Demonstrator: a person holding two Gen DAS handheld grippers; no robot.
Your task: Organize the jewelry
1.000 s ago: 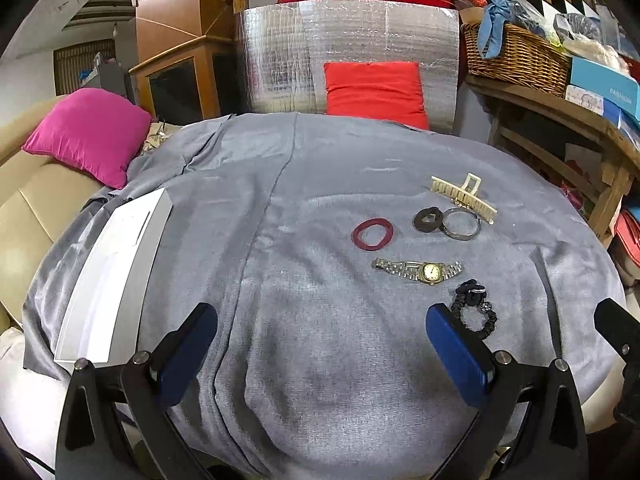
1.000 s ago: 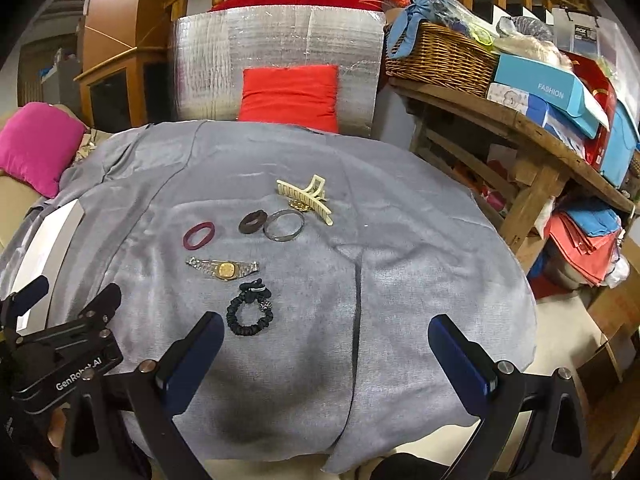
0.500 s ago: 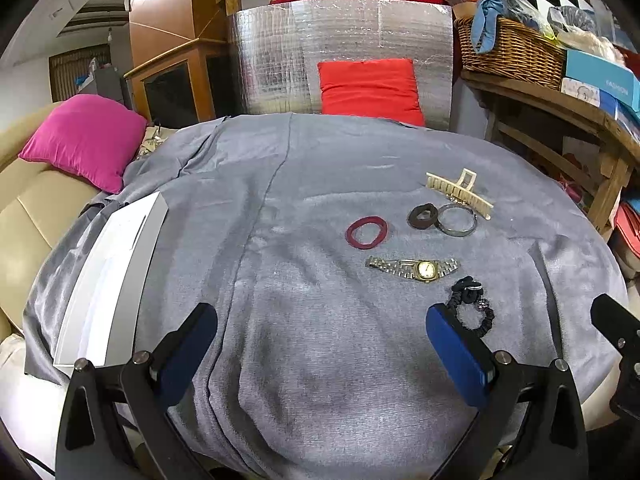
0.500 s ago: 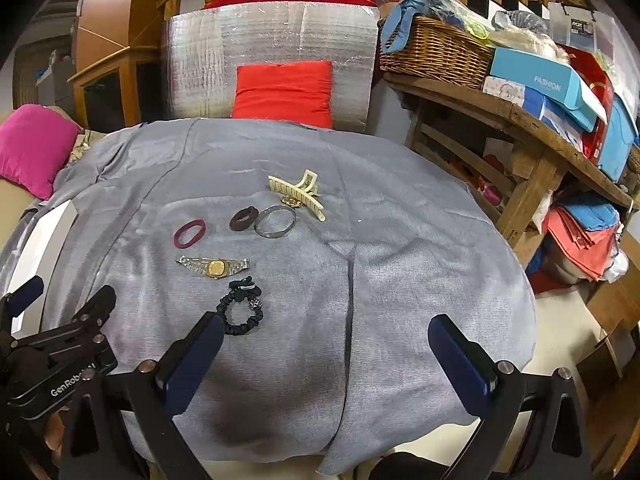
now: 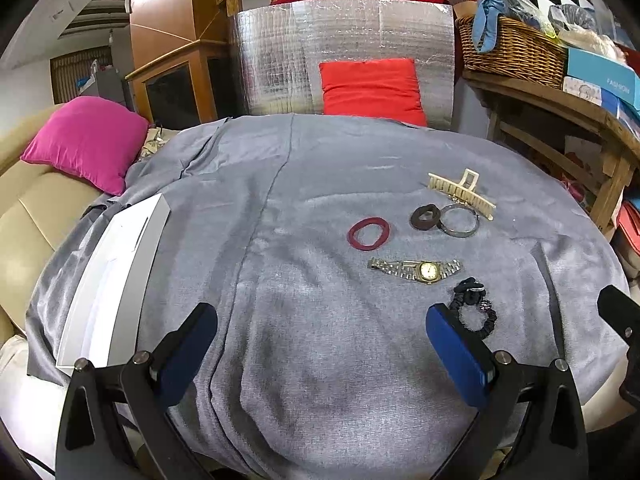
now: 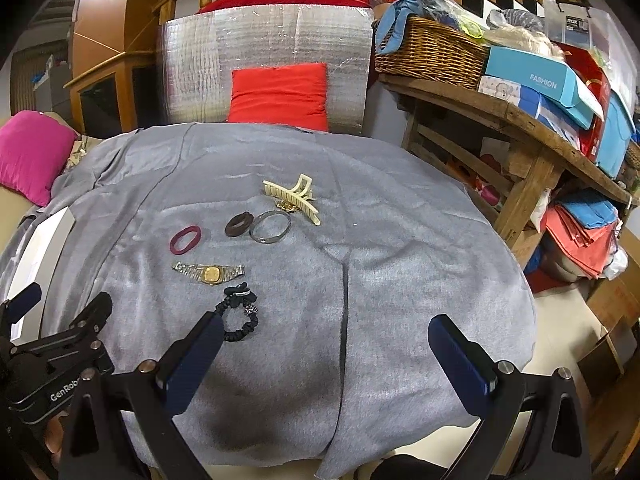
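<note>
Both tongs spread wide and empty: left gripper [image 5: 320,344] and right gripper [image 6: 326,354] hover over the near edge of the grey cloth [image 5: 304,184], apparently poised to pick, nothing yet taken. Jewelry laid out loose and mostly apart, presumably so that each piece can be pinched alone.

Seen from the left wrist, clustered toward 2 o'clock of the cloth's middle:
- Gold-faced wristwatch [image 5: 416,270], metal link band stretched flat.
- Black beaded scrunchie bracelet [image 5: 476,310] at 5 o'clock of the watch, just beside the left gripper's right finger.
- Maroon hair band [image 5: 368,233] at 11 o'clock of the watch.
- Brown ring-shaped tie [image 5: 425,217] touching a silver bangle [image 5: 459,222].
- Cream claw clip [image 5: 460,194] at 12 o'clock of the bangle, overlapping a small gold chain [image 6: 285,205].

White open box [image 5: 116,276] at 9 o'clock, on the cloth's left edge, likely the destination, well apart from the pieces.
</note>
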